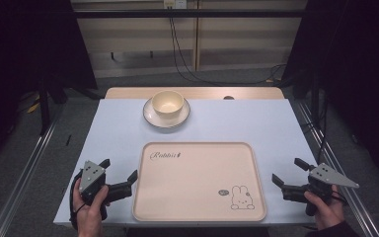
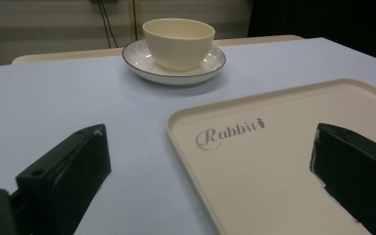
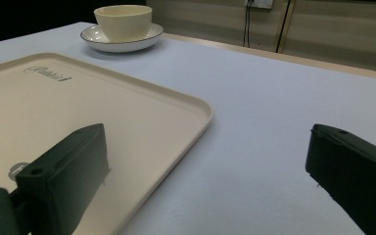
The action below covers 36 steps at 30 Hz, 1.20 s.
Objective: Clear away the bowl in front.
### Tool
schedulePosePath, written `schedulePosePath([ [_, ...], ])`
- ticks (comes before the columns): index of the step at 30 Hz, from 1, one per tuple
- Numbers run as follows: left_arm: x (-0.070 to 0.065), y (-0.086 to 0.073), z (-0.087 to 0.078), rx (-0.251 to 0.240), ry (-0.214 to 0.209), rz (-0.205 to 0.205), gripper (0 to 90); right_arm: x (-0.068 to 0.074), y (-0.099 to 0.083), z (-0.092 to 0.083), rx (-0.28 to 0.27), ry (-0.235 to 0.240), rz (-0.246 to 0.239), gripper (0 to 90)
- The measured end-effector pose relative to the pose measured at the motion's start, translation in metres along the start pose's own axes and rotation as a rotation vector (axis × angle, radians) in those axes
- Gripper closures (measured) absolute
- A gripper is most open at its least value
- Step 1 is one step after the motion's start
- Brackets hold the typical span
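Now I'm holding the left gripper (image 1: 120,173) and right gripper (image 1: 287,173), jaws spread wide, flanking the cream rectangular plastic tray (image 1: 197,182), seemingly readying a two-sided lift.

Your way across the cream tray (image 1: 197,197) is flat and open from either side. At twelve o'clock the bowl (image 1: 168,103) on its saucer (image 1: 150,116) is the one obstacle, with bare tablecloth (image 1: 256,123) at two o'clock and ten o'clock.

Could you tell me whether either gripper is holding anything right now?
Nothing: the left gripper and right gripper are both open, either side of the tray.
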<state>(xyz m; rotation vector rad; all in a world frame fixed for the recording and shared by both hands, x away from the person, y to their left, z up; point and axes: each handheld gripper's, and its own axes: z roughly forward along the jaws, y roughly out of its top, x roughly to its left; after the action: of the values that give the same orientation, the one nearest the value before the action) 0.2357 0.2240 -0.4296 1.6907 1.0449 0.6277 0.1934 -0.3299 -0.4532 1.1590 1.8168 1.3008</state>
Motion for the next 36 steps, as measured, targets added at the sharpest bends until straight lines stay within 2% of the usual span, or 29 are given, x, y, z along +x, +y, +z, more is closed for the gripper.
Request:
schedulePosePath([
  [6, -0.002, 0.009, 0.016, 0.005, -0.020, 0.028, 1.9, 0.000, 0.000, 0.000, -0.003, 0.005, -0.002, 1.8],
  [16, -0.004, 0.019, 0.036, 0.009, -0.032, 0.025, 1.8, 0.000, 0.000, 0.000, -0.006, 0.012, -0.002, 1.8],
  [20, -0.001, 0.023, 0.044, 0.017, -0.039, 0.036, 1.5, 0.000, 0.000, 0.001, -0.006, 0.014, -0.003, 1.8],
  [22, -0.001, 0.024, 0.048, 0.017, -0.028, 0.026, 1.5, 0.000, 0.000, 0.001, -0.008, 0.012, -0.008, 1.8],
  [24, 0.001, 0.026, 0.052, 0.019, -0.037, 0.023, 1.5, 0.000, 0.000, 0.001, -0.007, 0.014, -0.004, 1.9],
  [30, 0.006, 0.036, 0.067, 0.027, -0.035, 0.030, 1.6, 0.001, 0.000, 0.001, -0.006, 0.018, -0.006, 2.0],
  [34, 0.008, 0.043, 0.079, 0.015, -0.055, 0.020, 2.6, 0.000, 0.000, 0.001, -0.006, 0.018, -0.008, 2.0],
  [36, 0.010, 0.049, 0.088, 0.029, -0.052, 0.038, 2.5, 0.001, 0.000, 0.001, -0.005, 0.020, -0.007, 2.0],
])
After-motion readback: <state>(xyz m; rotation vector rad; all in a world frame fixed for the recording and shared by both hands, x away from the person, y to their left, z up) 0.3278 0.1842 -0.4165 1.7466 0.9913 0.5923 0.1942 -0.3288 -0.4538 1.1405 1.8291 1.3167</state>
